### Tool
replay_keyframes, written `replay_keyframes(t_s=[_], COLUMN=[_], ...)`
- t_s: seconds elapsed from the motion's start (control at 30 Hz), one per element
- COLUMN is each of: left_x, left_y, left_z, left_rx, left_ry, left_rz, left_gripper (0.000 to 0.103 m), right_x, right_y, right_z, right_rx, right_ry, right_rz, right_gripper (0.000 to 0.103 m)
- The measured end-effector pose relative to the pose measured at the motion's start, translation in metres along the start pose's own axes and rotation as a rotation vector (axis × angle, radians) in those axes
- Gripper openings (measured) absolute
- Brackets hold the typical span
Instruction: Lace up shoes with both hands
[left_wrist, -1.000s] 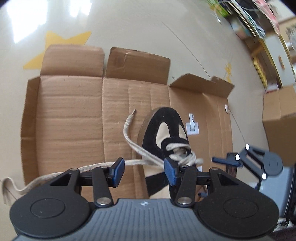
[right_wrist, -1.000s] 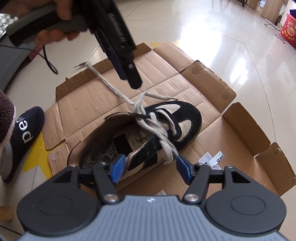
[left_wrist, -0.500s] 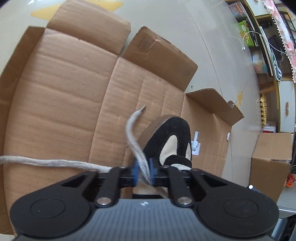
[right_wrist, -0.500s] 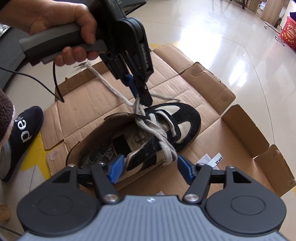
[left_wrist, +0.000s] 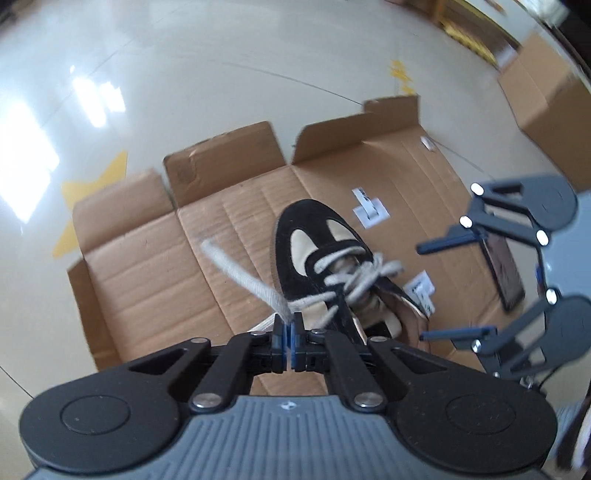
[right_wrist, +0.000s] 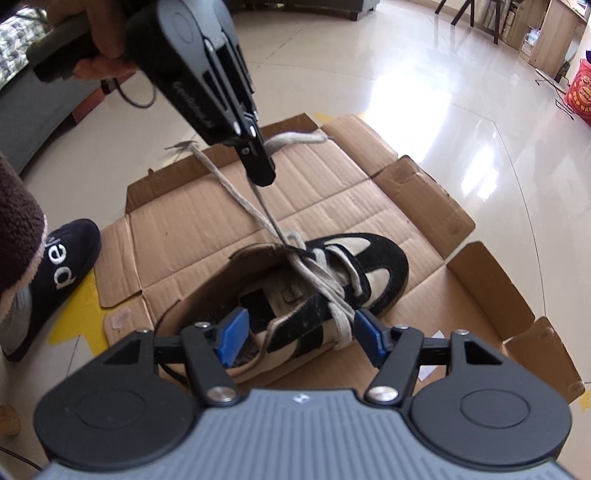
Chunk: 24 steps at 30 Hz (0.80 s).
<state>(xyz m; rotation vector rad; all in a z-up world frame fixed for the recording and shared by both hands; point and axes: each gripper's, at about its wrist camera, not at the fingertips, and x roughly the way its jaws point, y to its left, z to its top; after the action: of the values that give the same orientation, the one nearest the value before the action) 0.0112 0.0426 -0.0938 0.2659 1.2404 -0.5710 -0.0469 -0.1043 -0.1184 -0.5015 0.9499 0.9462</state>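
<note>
- On the flattened cardboard sheet (right_wrist: 207, 221) spread over the glossy floor (right_wrist: 443, 92) lies the shoe (right_wrist: 384, 266), black suede with cream panels, its toe pointing away from the right wrist camera and its open collar toward it.
- The cream shoelace (right_wrist: 332, 291) is crossed through the eyelets over the tongue, and two strands rise from the top of the lacing toward the upper left in the right wrist view.
- The left claw (left_wrist: 287, 332) is closed on the shoelace: its blue pads are pressed together with the cord pinched between them, and a frayed, blurred free end sticks out beyond the pads to the upper left in its own view.
- In the right wrist view the left claw (right_wrist: 263, 173) hangs above the cardboard behind the shoe, its tip pointing down, with the taut strand running from it to the lacing; a second strand runs further back to the far edge of the cardboard.
- A hand (right_wrist: 99, 40) grips the handle of that tool at the upper left.
- The right claw (right_wrist: 299, 339) is open, its blue pads spread wide just above the near side of the shoe, holding nothing.
- In the left wrist view the right claw (left_wrist: 450, 291) shows at the right, just beside the shoe, its two fingers well apart.
- White paper tags (left_wrist: 371, 212) lie on the cardboard near the toe.
- A dark slipper (right_wrist: 59, 273) with white letters sits on the floor left of the cardboard.
- A closed cardboard box (left_wrist: 546, 92) stands farther off on the floor.
</note>
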Motion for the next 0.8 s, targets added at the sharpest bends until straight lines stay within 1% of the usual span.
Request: replay_keyframes(t_s=[0.03,0.1,0.13,0.17,0.27,0.37,0.47,0.57,0.63,0.67,0.7,0.73,0.77,0.8], left_x=[-0.005,-0.014,-0.018,-0.022,-0.038,-0.052,-0.070,-0.075,-0.073,-0.069,-0.063,-0.058,-0.056,-0.052], left_y=[-0.005,-0.011,-0.013,-0.015,-0.017,-0.016,-0.006,0.001,0.005,0.007,0.010,0.012,0.014,0.017], left_z=[0.000,0.000,-0.001,-0.001,-0.006,-0.010,-0.014,-0.014,-0.012,-0.012,-0.011,-0.011,-0.011,-0.011], left_rx=[0.034,0.082,0.098,0.114,0.163,0.187,0.156,0.080,0.008,-0.035,-0.084,-0.126,-0.149,-0.188], left_ry=[0.001,0.009,0.014,0.019,0.043,0.050,0.066,0.071,0.070,0.074,0.075,0.076,0.076,0.072], left_rz=[0.014,0.034,0.042,0.049,0.086,0.128,0.151,0.098,0.057,0.030,0.003,-0.021,-0.031,-0.046], left_gripper=[0.001,0.000,0.000,0.000,0.000,0.000,0.000,0.000,0.003,0.006,0.019,0.031,0.049,0.052], right_x=[0.000,0.002,0.004,0.007,0.008,0.008,0.008,0.007,0.007,0.007,0.007,0.006,0.006,0.006], right_y=[0.001,-0.002,-0.003,-0.004,-0.007,-0.006,-0.005,-0.005,-0.004,-0.004,-0.004,-0.003,-0.003,-0.003], right_z=[0.001,0.001,0.001,0.000,-0.001,0.001,0.003,0.004,0.006,0.006,0.006,0.006,0.006,0.006], right_rx=[-0.001,0.014,0.025,0.034,0.060,0.064,0.068,0.073,0.076,0.077,0.075,0.074,0.072,0.070], right_ry=[-0.003,0.006,0.019,0.028,0.023,0.021,0.019,0.018,0.016,0.016,0.009,0.003,-0.003,-0.009], right_rz=[0.009,0.024,0.023,0.021,0.032,0.027,0.022,0.016,0.013,0.011,0.009,0.007,0.005,0.003], right_gripper=[0.054,0.024,0.019,0.015,0.015,0.015,0.015,0.018,0.022,0.026,0.030,0.031,0.031,0.030])
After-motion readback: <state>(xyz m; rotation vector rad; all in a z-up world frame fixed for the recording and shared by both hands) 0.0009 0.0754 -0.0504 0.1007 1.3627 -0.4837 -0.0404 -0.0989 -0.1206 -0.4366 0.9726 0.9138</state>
